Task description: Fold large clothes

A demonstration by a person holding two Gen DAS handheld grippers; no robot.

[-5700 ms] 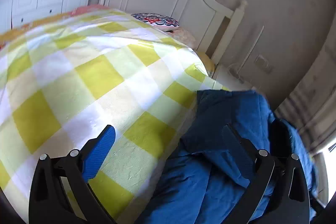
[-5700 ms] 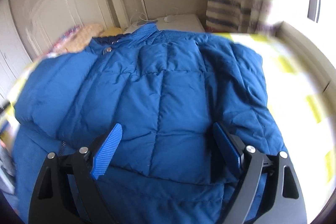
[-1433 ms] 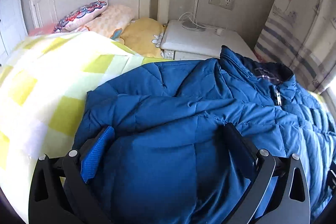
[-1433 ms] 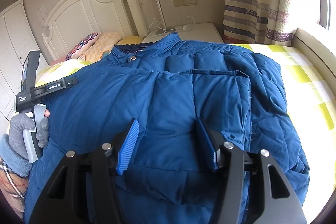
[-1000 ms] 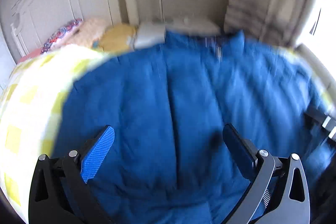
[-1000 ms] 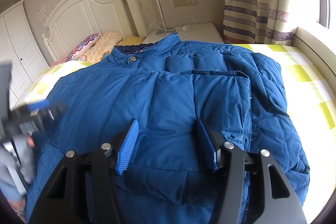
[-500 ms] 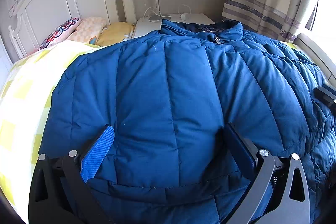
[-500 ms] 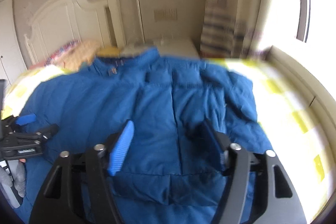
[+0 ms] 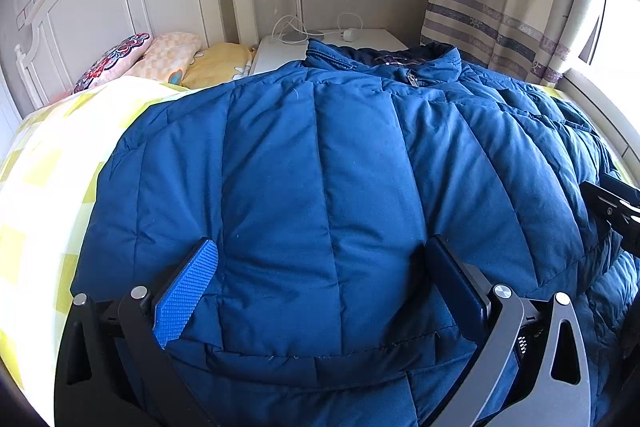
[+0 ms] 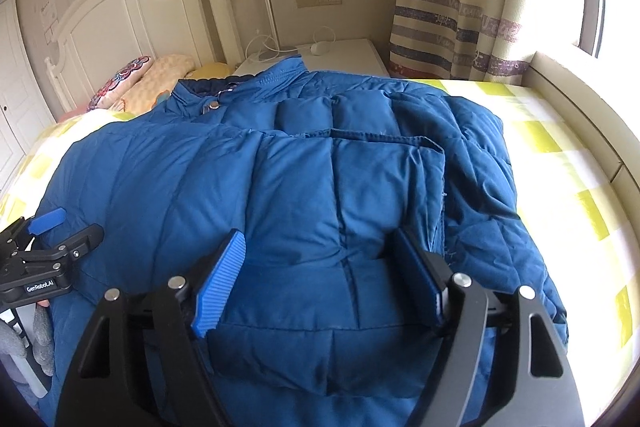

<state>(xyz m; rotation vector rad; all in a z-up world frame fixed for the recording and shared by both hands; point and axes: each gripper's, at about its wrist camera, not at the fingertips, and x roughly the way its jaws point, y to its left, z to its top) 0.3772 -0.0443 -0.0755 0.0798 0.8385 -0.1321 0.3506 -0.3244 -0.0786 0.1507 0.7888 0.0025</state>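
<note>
Both tongs have swung round since a few seconds back: the left one looked at the checked quilt then, and now both look along the coat toward the headboard

Left wrist view: the left tongs (image 9: pixel 320 291) are spread wide, holding nothing. They hang low over the hem end of the coat (image 9: pixel 320 167), with puffy cloth bulging up between the two sides; I cannot tell if they touch it. The coat lies flat on the bed (image 9: pixel 44 179), collar (image 9: pixel 384 61) far away by the white nightstand (image 9: pixel 376 39), hem near the camera. A bit of the other tool shows at the right edge

Right wrist view: the right tongs (image 10: pixel 324 275) are spread too, a little less wide, and hold nothing. They sit over the coat's right half, where a sleeve (image 10: pixel 348 187) looks already laid across the front. The left tongs show at the left edge, open, in a grey glove

The coat looks soft and full of air, so I think it is light but big and springy. It will likely puff back up when let go. The smooth cloth may slip, so a deep bite is best. I would grab the stitched hem (image 9: pixel 312 353), one corner in each tongs, and lift it up toward the collar. A thin pinch on one puffy square could slide off
</note>
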